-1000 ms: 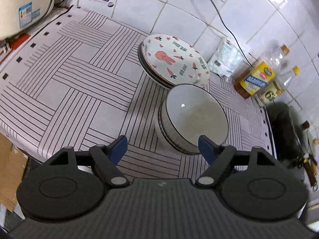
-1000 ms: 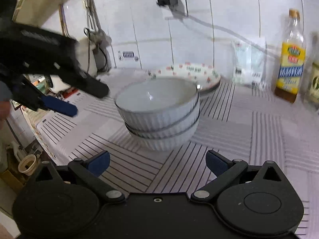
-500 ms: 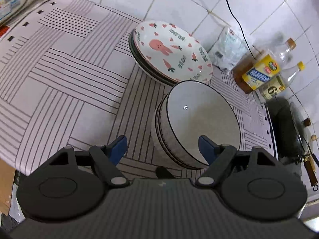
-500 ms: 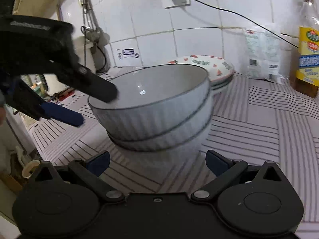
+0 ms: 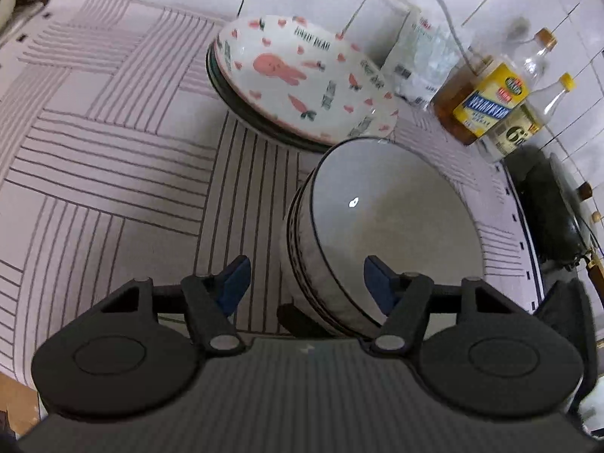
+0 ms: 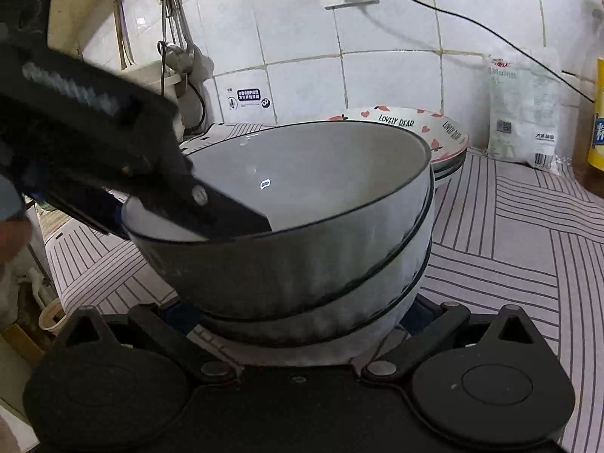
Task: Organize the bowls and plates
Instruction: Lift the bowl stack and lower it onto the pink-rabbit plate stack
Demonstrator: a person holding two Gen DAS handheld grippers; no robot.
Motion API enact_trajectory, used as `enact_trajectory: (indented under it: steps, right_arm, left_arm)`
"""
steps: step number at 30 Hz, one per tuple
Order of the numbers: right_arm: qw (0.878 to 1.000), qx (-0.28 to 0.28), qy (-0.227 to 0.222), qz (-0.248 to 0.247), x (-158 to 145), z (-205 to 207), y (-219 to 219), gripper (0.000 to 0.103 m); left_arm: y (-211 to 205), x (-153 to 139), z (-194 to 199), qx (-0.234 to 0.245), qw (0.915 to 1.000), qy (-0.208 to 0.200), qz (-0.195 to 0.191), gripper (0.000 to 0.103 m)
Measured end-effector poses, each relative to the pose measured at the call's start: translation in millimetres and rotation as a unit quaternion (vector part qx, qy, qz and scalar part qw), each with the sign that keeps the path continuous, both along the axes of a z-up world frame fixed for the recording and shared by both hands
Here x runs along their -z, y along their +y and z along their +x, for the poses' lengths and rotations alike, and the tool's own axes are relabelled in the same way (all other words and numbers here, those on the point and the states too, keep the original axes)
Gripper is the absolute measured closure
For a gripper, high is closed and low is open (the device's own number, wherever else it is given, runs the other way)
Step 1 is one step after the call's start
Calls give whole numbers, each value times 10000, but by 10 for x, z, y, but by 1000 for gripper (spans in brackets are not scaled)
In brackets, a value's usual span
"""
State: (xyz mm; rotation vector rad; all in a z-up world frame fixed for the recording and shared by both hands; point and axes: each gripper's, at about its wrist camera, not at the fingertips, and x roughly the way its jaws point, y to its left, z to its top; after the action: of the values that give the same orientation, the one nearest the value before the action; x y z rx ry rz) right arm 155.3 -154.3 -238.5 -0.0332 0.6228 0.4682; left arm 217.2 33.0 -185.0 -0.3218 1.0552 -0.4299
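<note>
Left wrist view: the left gripper (image 5: 304, 283) had its fingers spread, lately narrowing, astride the near rim of the bowls (image 5: 381, 226), not pressing. Right wrist view: the right gripper (image 6: 298, 317) stood spread around the stack's base; contact could not be told. Beyond, toward the counter's (image 5: 113, 158) back edge, lay the plates (image 5: 298, 79).

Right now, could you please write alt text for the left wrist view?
The left gripper, jaws just closing but not yet gripping, straddles the near rim of a stack of grey ribbed bowls on a striped cloth. Behind stand stacked rabbit-print plates and oil bottles.
</note>
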Motion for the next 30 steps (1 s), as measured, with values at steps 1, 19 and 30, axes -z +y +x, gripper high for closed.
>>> enact_trajectory:
  steps: [1, 19, 30]
  right_arm:
    - [10000, -21, 27, -23, -5, 14, 4, 0]
    - [9997, -174, 125, -86, -149, 29, -41, 0]
    - [9984, -509, -260, 17, -669, 294, -109, 0]
  left_arm:
    - [1, 19, 15, -21, 10000, 15, 3, 41]
    - [-77, -240, 17, 275, 9996, 48, -18, 60]
    - [-163, -922, 211, 255, 9980, -437, 373, 59]
